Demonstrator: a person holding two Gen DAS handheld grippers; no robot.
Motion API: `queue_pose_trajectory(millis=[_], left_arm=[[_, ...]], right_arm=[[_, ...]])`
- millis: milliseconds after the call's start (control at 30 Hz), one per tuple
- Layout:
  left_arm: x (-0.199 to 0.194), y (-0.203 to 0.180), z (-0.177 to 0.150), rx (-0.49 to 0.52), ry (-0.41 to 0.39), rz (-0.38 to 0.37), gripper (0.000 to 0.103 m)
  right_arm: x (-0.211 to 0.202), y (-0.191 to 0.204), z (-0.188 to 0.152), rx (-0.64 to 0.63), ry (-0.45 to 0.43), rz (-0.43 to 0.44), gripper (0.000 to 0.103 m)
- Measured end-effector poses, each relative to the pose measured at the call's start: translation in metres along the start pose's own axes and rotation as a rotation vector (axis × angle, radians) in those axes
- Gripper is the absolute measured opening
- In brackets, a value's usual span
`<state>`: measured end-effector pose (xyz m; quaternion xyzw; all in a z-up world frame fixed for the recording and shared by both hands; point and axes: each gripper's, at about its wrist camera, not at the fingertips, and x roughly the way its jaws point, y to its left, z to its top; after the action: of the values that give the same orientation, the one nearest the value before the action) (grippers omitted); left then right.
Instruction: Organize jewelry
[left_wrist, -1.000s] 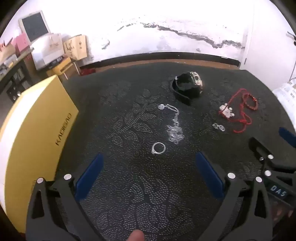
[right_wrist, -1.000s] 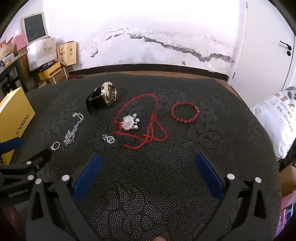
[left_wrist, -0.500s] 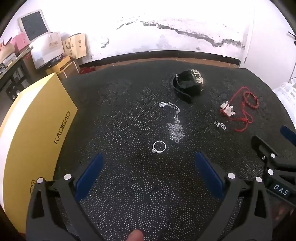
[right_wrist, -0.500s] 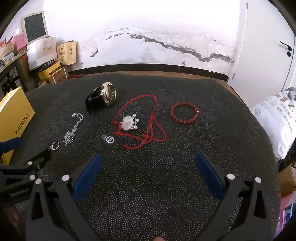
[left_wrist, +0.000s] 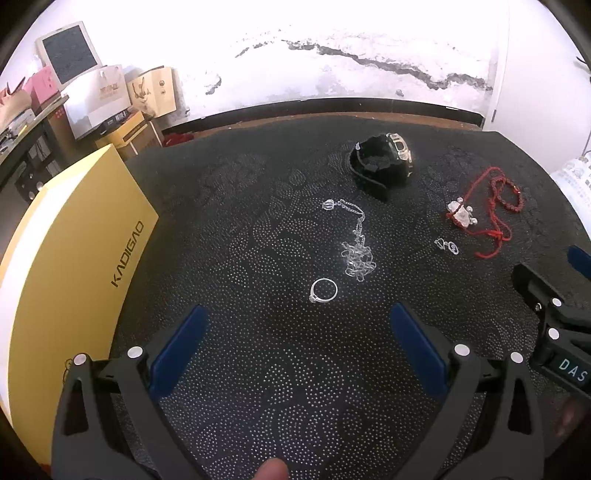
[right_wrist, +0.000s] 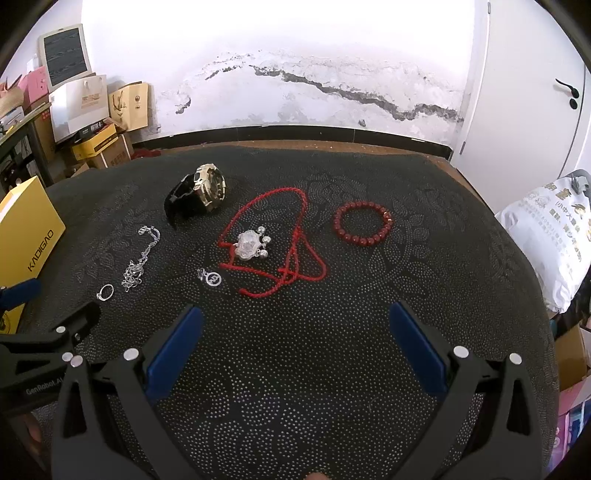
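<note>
Ring (left_wrist: 323, 290) on cloth just ahead of left gripper (left_wrist: 297, 334); both grippers spread wide, empty, hovering low.

A matt black cloth with a raised dotted pattern covers the tabletop (right_wrist: 369, 332). At its 10 o'clock lie a shiny silver-metal ring (left_wrist: 323, 290) and chain (left_wrist: 356, 242); toward 12, a glossy watch (right_wrist: 201, 195), a twisted red cord (right_wrist: 291, 254) and polished red beads (right_wrist: 362, 229). The yellow box (left_wrist: 70, 266) looks like smooth cardboard.

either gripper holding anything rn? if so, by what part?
Nothing held. Left gripper and right gripper both have jaws open over the cloth; the ring lies untouched.
</note>
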<state>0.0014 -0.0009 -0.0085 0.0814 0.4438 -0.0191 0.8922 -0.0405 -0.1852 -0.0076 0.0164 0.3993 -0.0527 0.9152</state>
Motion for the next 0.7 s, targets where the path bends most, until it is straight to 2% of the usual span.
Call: queue_pose_trajectory(millis=[700], left_arm=[[0.0015, 0.0007, 0.0005, -0.006, 0.008, 0.010, 0.097]], right_arm=[[0.0001, 0.0001, -0.0002, -0.001, 0.003, -0.002, 0.098]])
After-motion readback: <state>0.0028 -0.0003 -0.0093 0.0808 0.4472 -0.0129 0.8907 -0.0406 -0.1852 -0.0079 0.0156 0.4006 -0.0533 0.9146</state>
